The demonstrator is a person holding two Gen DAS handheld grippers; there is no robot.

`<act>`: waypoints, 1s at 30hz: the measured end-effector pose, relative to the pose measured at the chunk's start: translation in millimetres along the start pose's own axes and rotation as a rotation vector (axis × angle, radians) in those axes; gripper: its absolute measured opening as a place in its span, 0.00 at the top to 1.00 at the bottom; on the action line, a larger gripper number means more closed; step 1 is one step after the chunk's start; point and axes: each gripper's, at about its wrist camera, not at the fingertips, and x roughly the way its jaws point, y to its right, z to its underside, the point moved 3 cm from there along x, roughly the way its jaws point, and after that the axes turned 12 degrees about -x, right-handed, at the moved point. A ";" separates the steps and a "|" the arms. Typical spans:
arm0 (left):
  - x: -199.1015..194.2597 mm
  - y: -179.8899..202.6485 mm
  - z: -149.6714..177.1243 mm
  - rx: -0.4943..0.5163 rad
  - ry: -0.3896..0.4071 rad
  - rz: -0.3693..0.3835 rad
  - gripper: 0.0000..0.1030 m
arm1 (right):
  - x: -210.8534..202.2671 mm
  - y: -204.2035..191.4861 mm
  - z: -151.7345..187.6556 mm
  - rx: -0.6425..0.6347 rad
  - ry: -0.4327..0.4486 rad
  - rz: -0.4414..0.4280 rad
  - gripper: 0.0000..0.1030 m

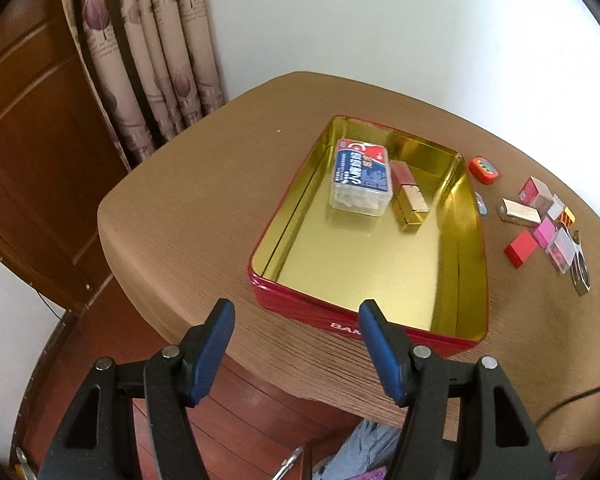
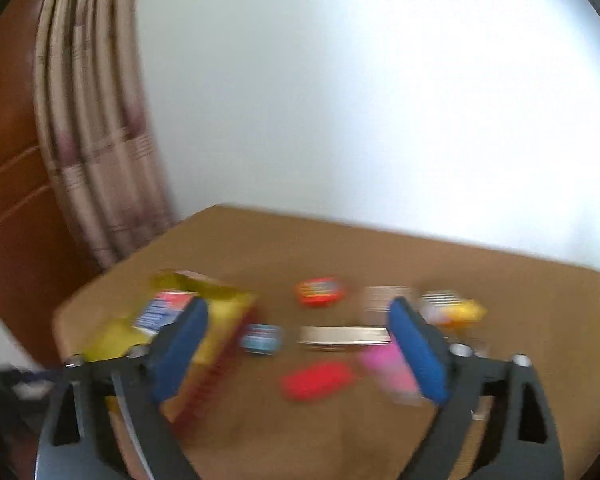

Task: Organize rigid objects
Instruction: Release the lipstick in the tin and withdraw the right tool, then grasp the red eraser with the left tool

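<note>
Ahead of the left gripper (image 1: 296,320), the red tin (image 1: 300,308) is sitting on the table (image 1: 188,208); its jaws are standing wide and holding nothing; a clear box with a blue label (image 1: 361,178) and a gold lighter (image 1: 412,204) are lying inside the tin, beyond the jaws; the right gripper (image 2: 298,320) is hovering wide and unloaded; between its jaws, blurred, a red block (image 2: 318,380) and a silver lighter (image 2: 342,336) are lying on the table.
</note>
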 end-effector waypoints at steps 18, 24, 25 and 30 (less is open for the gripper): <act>-11.6 115.9 45.4 0.258 -0.123 0.138 0.36 | -34.8 223.8 180.0 0.271 -0.365 0.377 0.03; 7.3 175.4 35.0 0.375 -0.161 0.224 0.36 | -32.9 225.5 187.5 0.301 -0.344 0.309 0.03; 12.6 186.3 32.5 0.404 -0.174 0.238 0.36 | -31.5 225.5 188.0 0.305 -0.344 0.295 0.03; 43.5 227.8 15.8 0.489 -0.196 0.259 0.36 | -32.1 226.6 190.6 0.332 -0.324 0.252 0.03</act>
